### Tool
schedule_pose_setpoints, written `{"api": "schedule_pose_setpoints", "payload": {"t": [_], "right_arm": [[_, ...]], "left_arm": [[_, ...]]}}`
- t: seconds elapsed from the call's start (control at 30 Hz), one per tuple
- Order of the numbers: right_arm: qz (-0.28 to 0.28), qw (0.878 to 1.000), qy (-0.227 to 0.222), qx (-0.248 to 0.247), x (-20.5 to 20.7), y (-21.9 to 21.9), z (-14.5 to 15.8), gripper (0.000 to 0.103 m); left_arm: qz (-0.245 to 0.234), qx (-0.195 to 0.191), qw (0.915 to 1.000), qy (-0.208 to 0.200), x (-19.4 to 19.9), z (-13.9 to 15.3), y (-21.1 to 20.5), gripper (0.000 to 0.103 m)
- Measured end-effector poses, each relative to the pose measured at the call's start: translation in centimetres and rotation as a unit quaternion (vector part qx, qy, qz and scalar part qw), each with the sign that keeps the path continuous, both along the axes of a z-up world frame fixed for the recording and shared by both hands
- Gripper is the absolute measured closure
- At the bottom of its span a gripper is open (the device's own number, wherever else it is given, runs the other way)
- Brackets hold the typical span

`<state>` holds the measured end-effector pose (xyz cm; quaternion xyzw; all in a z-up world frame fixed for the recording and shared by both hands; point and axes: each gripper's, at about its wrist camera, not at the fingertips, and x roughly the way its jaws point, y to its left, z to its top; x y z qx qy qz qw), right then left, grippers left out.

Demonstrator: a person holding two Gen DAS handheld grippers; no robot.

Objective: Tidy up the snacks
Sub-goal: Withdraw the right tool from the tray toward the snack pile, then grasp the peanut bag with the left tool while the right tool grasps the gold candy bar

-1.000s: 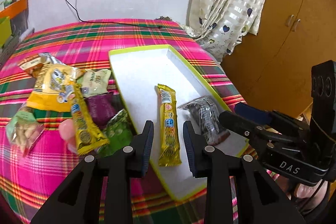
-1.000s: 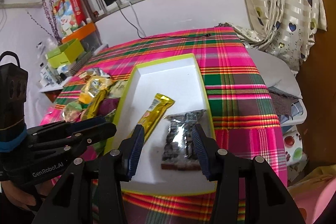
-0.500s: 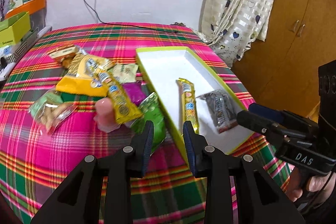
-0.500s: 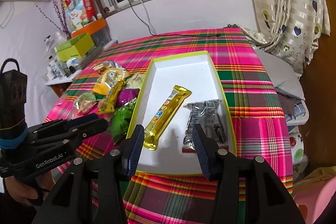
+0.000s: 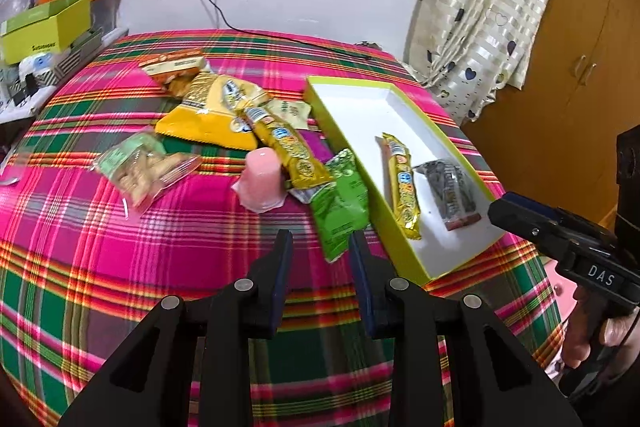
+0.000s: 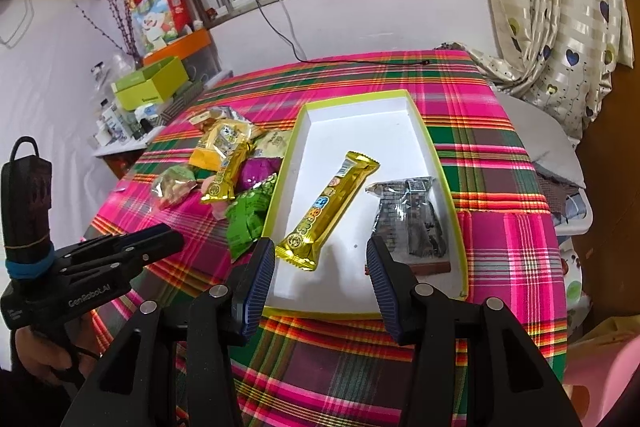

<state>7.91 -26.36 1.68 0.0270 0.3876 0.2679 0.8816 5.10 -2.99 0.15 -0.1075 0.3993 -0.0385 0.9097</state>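
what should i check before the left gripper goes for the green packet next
1. Left gripper empty: ok, nothing between its fingers.
2. Jaws wide enough for the green packet: not ok, they stand narrow.
3. Green packet free to lift: cannot tell, its far end lies against the yellow bar and the pink cup.
4. Room in the tray: ok, only a gold bar and a dark packet inside.
5. Right gripper out of the way: not ok, it hangs over the tray, open and empty.
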Motion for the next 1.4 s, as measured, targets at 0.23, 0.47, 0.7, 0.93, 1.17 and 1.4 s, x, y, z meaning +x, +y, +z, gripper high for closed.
{"api": "schedule_pose_setpoints", "payload": {"t": [0.23,0.47,0.7,0.93,1.17,1.4], "right_arm": [[0.002,1.0,0.001,0.001,0.0,0.1,0.0,0.057],[0.008,1.0,0.002,0.004,0.0,0.5,0.0,0.057],[0.021,1.0,0.002,0.005,0.1,1.7,0.1,0.057],[0.038,0.999,0.0,0.007,0.4,3.4,0.5,0.057],[0.065,0.998,0.006,0.007,1.0,5.8,0.4,0.057],[0.081,0.997,0.003,0.002,2.4,8.1,0.7,0.057]], "left_arm": [[0.008,-0.005,1.0,0.003,-0.2,-0.2,0.7,0.073],[0.026,-0.009,0.9996,0.005,-0.2,-0.3,2.1,0.073],[0.051,-0.01,0.9986,0.004,-0.4,-0.3,4.1,0.073],[0.08,-0.014,0.9967,0.005,-0.6,-0.5,6.8,0.073],[0.126,-0.02,0.9918,0.006,-0.2,-0.7,10.8,0.073],[0.156,-0.062,0.9856,0.018,1.4,-1.6,14.1,0.073]]}}
